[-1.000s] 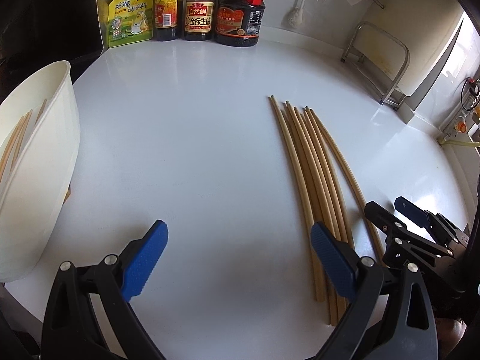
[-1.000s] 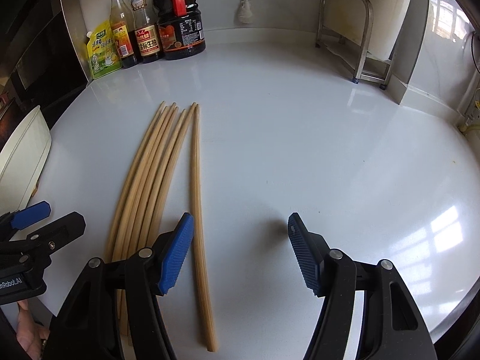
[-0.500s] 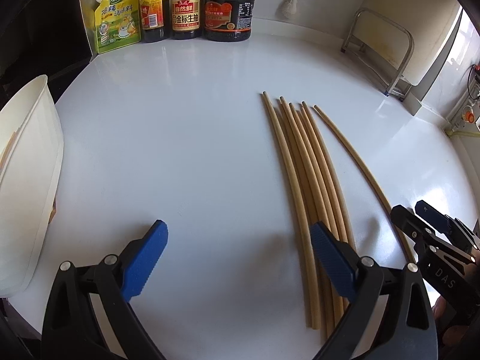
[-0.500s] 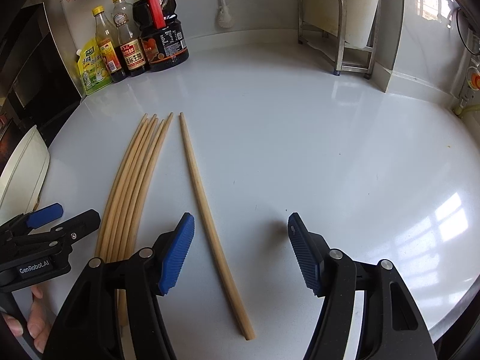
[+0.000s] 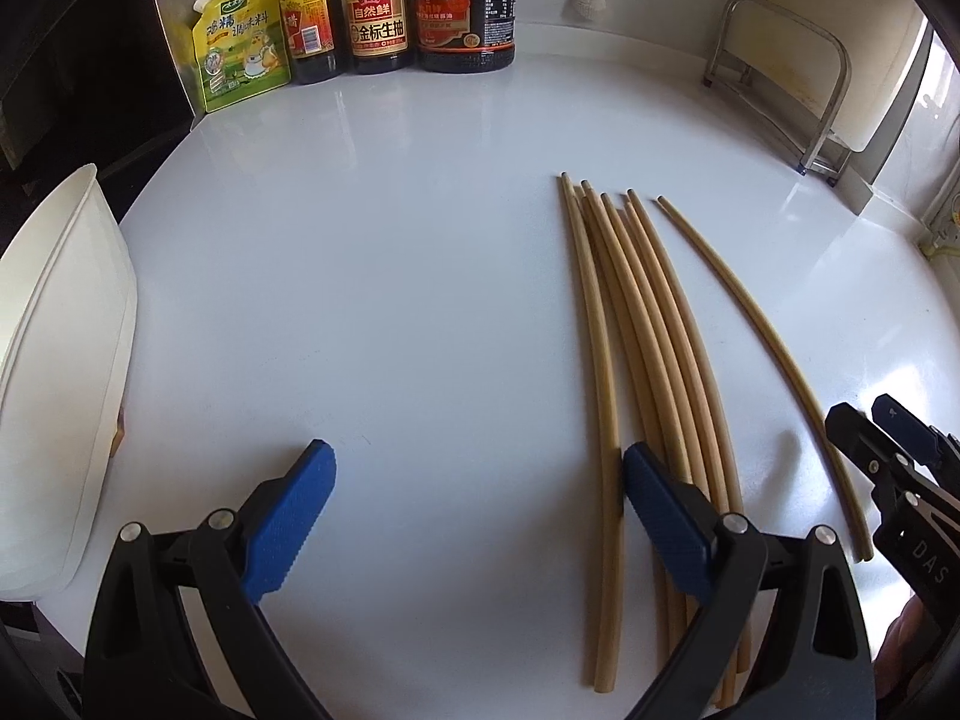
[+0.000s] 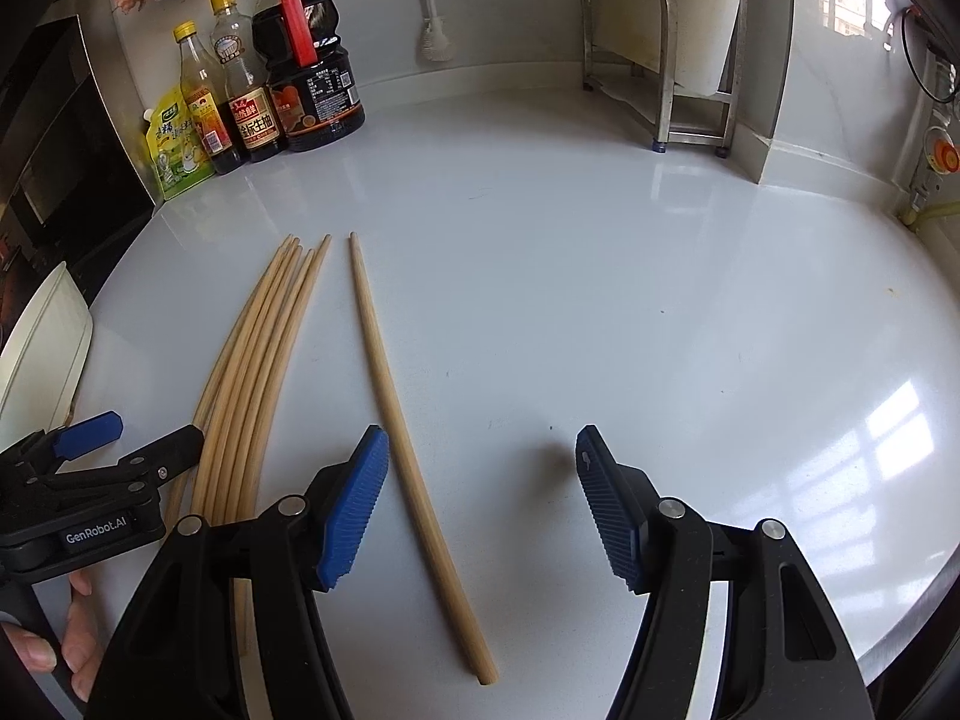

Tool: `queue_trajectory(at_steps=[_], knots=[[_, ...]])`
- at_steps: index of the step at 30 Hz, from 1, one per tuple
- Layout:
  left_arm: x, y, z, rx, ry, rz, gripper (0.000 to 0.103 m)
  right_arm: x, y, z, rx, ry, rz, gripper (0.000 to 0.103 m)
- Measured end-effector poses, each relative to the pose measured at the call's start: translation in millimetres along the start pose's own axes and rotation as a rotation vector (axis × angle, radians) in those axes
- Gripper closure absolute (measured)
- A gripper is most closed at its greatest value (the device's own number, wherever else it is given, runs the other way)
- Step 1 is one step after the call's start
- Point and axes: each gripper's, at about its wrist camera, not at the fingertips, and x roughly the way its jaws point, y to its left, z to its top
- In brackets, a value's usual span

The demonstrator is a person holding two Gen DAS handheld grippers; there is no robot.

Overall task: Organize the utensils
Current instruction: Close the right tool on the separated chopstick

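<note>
left wrist: low, close, angled down | right wrist: same | shared: chopsticks (image 5: 654, 330) (image 6: 252, 360), bottles (image 5: 378, 6) (image 6: 252, 90)

Chopstick bundle (image 5: 654, 324) near ends hidden behind left gripper (image 5: 474, 516); count unclear.

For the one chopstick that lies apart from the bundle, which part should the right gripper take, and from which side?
Probably the thick near end of the single chopstick, taken from above. It lies flat on the counter, clear of the bundle, and already passes between the open fingers of the right gripper, so the pads close across its width.

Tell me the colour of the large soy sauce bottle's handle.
Red handle, clearest in the right wrist view.
</note>
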Motion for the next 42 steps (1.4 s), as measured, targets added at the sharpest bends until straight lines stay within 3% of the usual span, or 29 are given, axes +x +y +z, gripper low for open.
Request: queue_trajectory(at_steps=[10,21,25,27,30,32,33,34,35,37,42], knots=[[-1.5,9.5,0.0,0.000,-0.003,0.027,0.008,1.5,6.4,-0.1,-0.032,0.003,-0.020,0.041],[9.5,4.4,20.2,0.031,-0.007,0.050,0.006,11.5,23.8,5.5,-0.151,0.007,-0.099,0.041],[12.0,-0.8,22.8,0.036,-0.009,0.017,0.007,14.1,27.8,6.4,-0.165,-0.013,-0.108,0.041],[10.2,-2.9,20.9,0.039,-0.023,0.005,0.012,14.3,31.0,6.5,-0.180,-0.017,-0.102,0.043],[5.7,-8.2,19.1,0.050,-0.028,-0.028,0.030,14.0,32.6,7.6,-0.178,-0.015,-0.076,0.067],[2.1,-13.8,18.5,0.071,-0.027,-0.043,0.053,14.7,36.1,8.6,-0.185,-0.013,-0.068,0.086],[0.5,-16.3,18.2,0.078,-0.025,-0.055,0.058,15.1,39.5,8.8,-0.198,-0.013,-0.066,0.089],[-0.7,-18.2,17.6,0.086,-0.023,-0.064,0.069,15.5,43.4,8.5,-0.212,-0.013,-0.067,0.095],[-1.8,-19.7,16.4,0.094,-0.023,-0.074,0.082,15.7,46.9,8.2,-0.226,-0.014,-0.072,0.096],[-3.4,-21.1,14.1,0.102,-0.018,-0.094,0.095,15.6,49.6,8.1,-0.229,-0.013,-0.061,0.097],[-7.6,-12.8,7.8,0.075,0.000,-0.139,0.095,11.7,40.4,8.2,-0.148,-0.003,0.005,0.097]])
